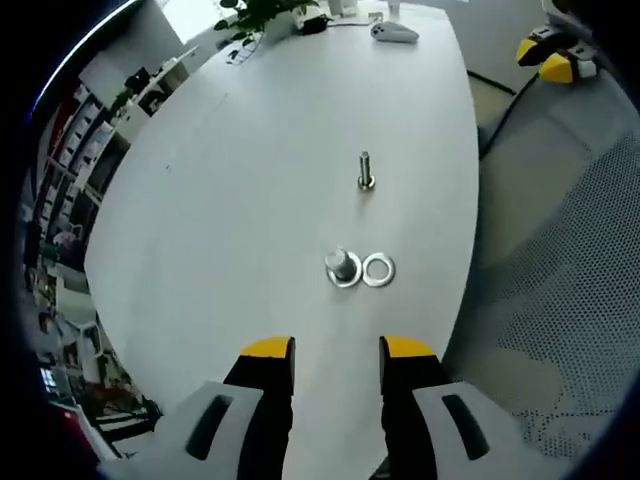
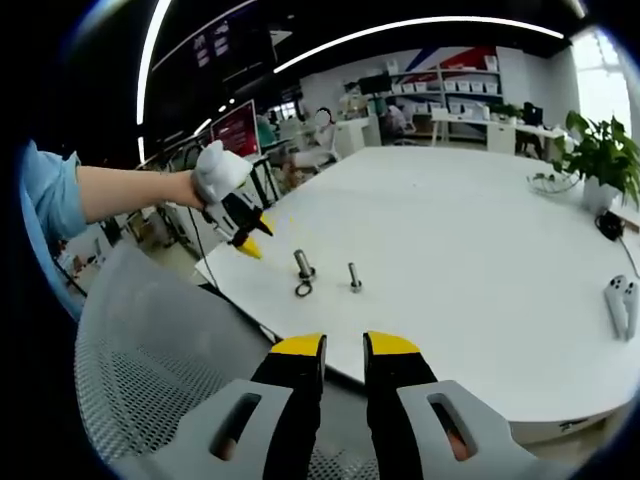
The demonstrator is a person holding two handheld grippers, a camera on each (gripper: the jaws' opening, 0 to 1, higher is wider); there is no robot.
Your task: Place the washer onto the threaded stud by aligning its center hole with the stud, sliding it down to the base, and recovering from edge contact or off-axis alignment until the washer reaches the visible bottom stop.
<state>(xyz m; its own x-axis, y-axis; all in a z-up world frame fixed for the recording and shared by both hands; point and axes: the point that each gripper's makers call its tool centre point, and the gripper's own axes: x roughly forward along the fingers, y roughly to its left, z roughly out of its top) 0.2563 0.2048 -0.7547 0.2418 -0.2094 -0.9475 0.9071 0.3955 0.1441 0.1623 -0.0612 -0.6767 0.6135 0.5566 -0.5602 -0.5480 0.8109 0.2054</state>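
A flat steel washer (image 1: 378, 270) lies on the white table (image 1: 250, 200), touching the right side of an upright threaded stud (image 1: 343, 267) with a wide round base. My left gripper (image 1: 338, 350) hovers just short of them, its yellow-tipped jaws open and empty. In the right gripper view the stud (image 2: 304, 265) and the washer (image 2: 302, 290) sit near the table's edge, well ahead of my right gripper (image 2: 346, 346), whose jaws stand a little apart with nothing between them. A gloved hand holds the left gripper (image 2: 242, 228) beside the stud.
A second, smaller bolt (image 1: 365, 172) (image 2: 354, 278) stands farther in on the table. A white controller (image 1: 393, 32) (image 2: 622, 300) and a potted plant (image 2: 600, 150) are at the far side. A grey mesh chair (image 1: 560, 300) (image 2: 150, 350) stands by the table's edge.
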